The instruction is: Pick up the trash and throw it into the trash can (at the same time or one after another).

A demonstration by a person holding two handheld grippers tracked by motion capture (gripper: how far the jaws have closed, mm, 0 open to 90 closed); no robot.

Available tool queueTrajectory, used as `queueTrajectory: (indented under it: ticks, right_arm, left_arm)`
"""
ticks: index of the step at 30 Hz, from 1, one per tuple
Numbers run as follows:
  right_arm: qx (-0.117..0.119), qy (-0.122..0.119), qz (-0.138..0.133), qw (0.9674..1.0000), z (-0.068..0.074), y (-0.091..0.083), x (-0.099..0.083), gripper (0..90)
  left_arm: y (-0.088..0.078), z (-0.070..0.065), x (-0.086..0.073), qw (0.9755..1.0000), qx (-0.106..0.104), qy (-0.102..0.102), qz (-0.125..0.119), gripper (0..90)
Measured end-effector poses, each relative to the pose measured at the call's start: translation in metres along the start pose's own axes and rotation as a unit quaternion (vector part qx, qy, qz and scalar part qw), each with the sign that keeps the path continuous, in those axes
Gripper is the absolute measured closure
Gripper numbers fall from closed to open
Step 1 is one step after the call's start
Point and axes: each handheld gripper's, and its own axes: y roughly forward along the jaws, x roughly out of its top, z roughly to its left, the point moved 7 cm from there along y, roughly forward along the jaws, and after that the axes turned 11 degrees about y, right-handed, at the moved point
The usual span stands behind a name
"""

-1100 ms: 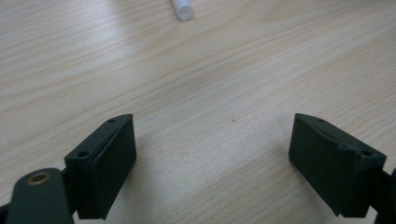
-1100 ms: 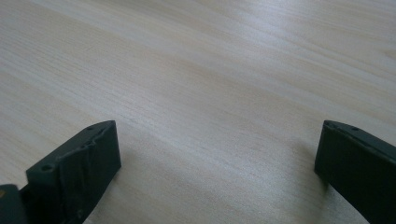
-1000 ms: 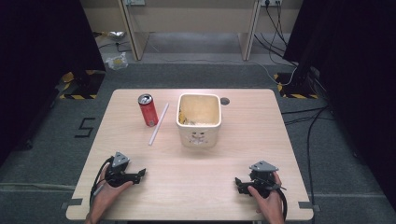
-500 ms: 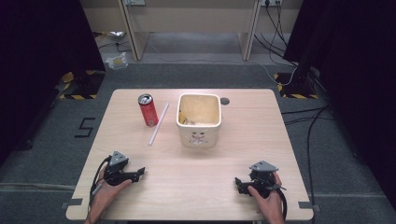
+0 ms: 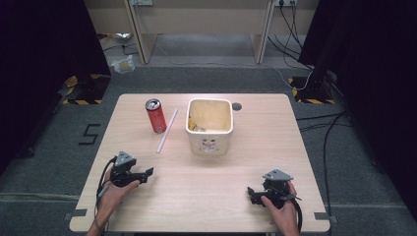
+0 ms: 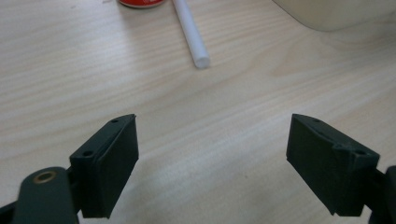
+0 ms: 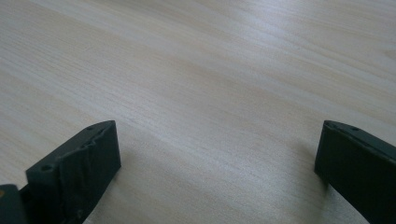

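So both claws are just parked near the front edge of the table [image 5: 255, 110], one in each hand. The left claw [image 5: 142, 174] sits at the front left corner area, pointing roughly toward the middle of the table, and in the left gripper view its jaws stand wide apart with nothing but bare wood between them. Same story for the right claw [image 5: 252, 192] at the front right: in the right gripper view the two black jaws are spread wide, holding nothing, hovering low over plain tabletop.

The stuff closest to the left claw is the white straw [image 5: 167, 130], which lies flat on the wood, running diagonally between the red can [image 5: 156, 116] and the cream tub [image 5: 209, 126]. In the left gripper view the near end of the straw [image 6: 192, 35] is up ahead of the jaws and slightly left of centre, well clear of both of them. The can stands upright toward the back left, just beside the far end of the straw, and its base peeks in at the top edge of that view. The tub sits about mid-table with some yellowish bits inside, can't tell what they are. There's a small dark round thing [image 5: 237, 106] just behind the tub's right corner.

Right claw is well apart from all of it.
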Motion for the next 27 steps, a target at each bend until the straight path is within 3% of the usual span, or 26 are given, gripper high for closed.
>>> queueTrajectory:
  ticks: [13, 27]
  right_arm:
    - [0.001, -0.002, -0.001, 1.0, 0.0, 0.0, 0.0, 0.3]
    - [0.001, -0.003, 0.0, 1.0, 0.0, 0.0, 0.0, 0.3]
  left_arm:
    - [0.014, 0.012, 0.03, 1.0, 0.008, 0.003, -0.005, 16.2]
    - [0.024, 0.024, 0.051, 0.9997, 0.019, -0.002, -0.017, 16.2]
